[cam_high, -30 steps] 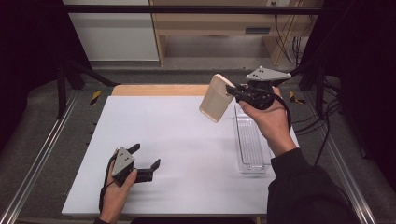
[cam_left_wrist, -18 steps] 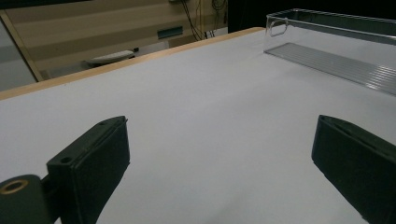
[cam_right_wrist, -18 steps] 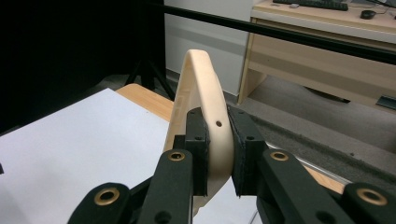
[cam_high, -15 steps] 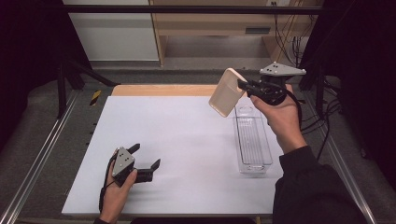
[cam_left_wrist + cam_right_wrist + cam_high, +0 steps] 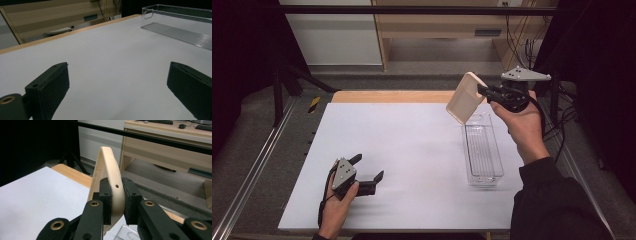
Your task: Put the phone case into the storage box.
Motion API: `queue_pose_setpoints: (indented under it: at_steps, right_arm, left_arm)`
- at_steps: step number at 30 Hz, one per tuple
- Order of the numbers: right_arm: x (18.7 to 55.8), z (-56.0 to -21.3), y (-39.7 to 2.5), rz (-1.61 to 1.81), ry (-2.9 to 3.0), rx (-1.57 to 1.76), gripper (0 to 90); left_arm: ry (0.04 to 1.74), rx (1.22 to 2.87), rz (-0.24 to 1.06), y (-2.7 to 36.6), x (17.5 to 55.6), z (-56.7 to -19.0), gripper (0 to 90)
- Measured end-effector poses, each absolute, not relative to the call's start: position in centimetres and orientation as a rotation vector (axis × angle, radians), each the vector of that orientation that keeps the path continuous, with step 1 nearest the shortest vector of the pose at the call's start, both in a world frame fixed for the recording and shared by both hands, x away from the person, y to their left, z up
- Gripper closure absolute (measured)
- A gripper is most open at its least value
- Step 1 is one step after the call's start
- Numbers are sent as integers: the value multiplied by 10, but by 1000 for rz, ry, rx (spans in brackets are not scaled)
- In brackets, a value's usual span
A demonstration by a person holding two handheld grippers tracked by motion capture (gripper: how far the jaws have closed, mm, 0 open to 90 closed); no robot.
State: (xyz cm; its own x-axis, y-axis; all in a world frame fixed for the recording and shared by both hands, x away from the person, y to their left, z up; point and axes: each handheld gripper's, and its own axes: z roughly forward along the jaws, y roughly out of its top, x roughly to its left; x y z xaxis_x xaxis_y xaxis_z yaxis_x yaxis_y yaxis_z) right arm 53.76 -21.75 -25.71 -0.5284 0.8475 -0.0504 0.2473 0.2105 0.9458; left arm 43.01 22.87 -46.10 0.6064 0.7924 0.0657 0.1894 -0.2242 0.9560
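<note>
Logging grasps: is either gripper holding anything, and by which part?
The right gripper pinches the beige lid by its rim. The left gripper is open, holding nothing.

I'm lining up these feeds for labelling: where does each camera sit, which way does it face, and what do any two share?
High view: above the person's side, looking forward and down on the white table; both hands, left gripper and right gripper show.
Left gripper view: low over the table, between its open jaws, toward the clear bin.
Right gripper view: raised, along jaws clamping the beige lid.
Shared: high and left gripper views both show the clear bin.
</note>
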Motion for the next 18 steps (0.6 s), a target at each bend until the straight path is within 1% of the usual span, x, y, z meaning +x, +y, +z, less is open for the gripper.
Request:
queue_pose_setpoints:
  at_steps: [18]
  right_arm:
    - [537, -260, -253, 1291, 1844, 1082, 792]
  left_arm:
    - [813, 1741, 694, 230, 430, -461, 36]
